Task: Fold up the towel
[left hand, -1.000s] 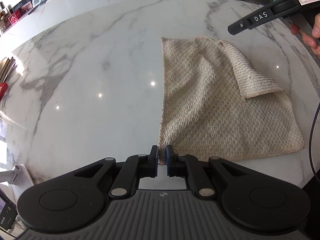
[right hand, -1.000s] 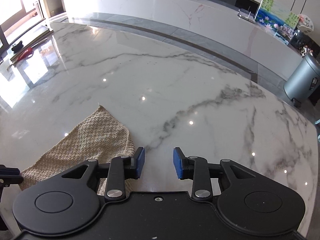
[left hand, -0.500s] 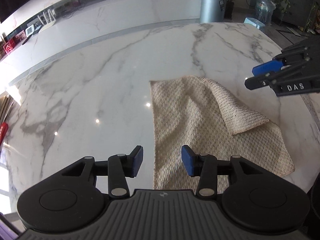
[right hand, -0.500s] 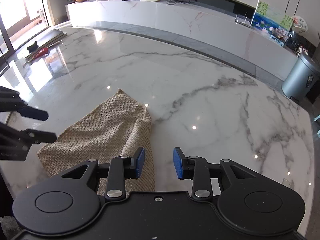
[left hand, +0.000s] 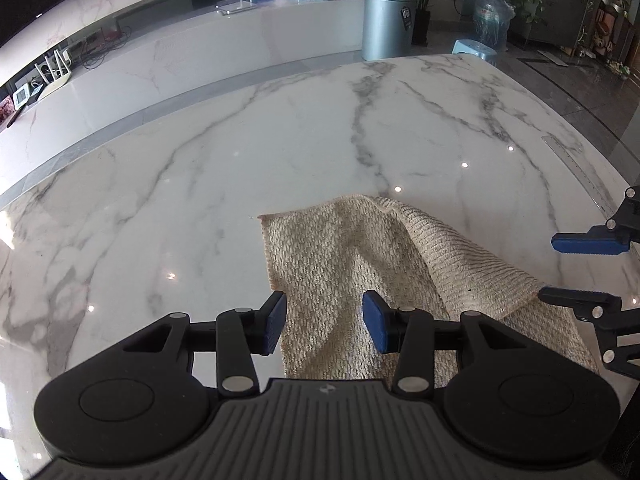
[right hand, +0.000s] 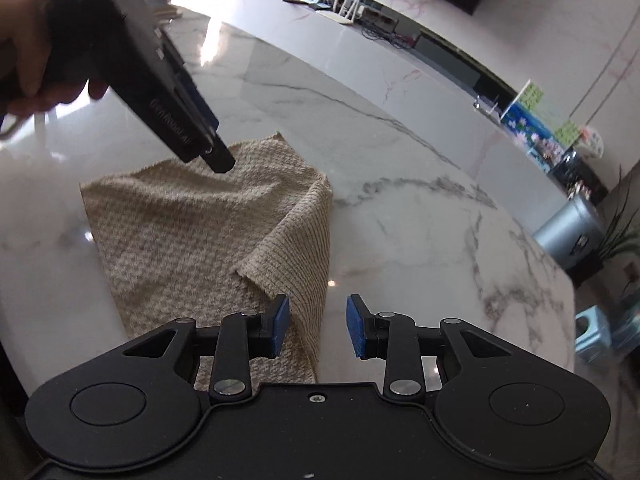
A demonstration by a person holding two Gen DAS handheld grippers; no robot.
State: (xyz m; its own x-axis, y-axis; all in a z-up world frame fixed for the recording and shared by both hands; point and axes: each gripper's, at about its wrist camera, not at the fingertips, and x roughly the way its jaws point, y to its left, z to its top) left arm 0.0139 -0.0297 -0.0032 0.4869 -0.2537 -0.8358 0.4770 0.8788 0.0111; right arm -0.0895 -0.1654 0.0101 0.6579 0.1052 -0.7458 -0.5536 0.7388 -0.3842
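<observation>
Two hand-held grippers hang over one beige towel (left hand: 344, 280) that lies on the marble bench (left hand: 200, 184), and the coming move turns on which of them sits over which edge.

Starting at the left: the left hand-held gripper (left hand: 324, 322) points steeply down with its blue pads spread, the jaws having just been opening. Nothing is pinched between them. In the left wrist view the towel's left edge runs from the far corner back toward the camera and passes just inside the left pad, so the near left corner lies straight under this gripper, hidden by its body.

Moving across, the towel is not flat. Its far right corner is turned over onto the middle as a ribbed flap (left hand: 472, 264), whose free tip points toward the right.

At the right, the right hand-held gripper (right hand: 316, 330) is also spread and holds nothing. In its own view the folded side of the towel (right hand: 200, 240) runs away from the camera, with the flap (right hand: 304, 248) draped just ahead of and beside its left pad. The flap's tip is nearer this gripper than the other, whose dark body (right hand: 172, 112) hovers above the far side of the cloth.

My judgement: the right side is better placed to take the flap, the left to take the near left corner.
</observation>
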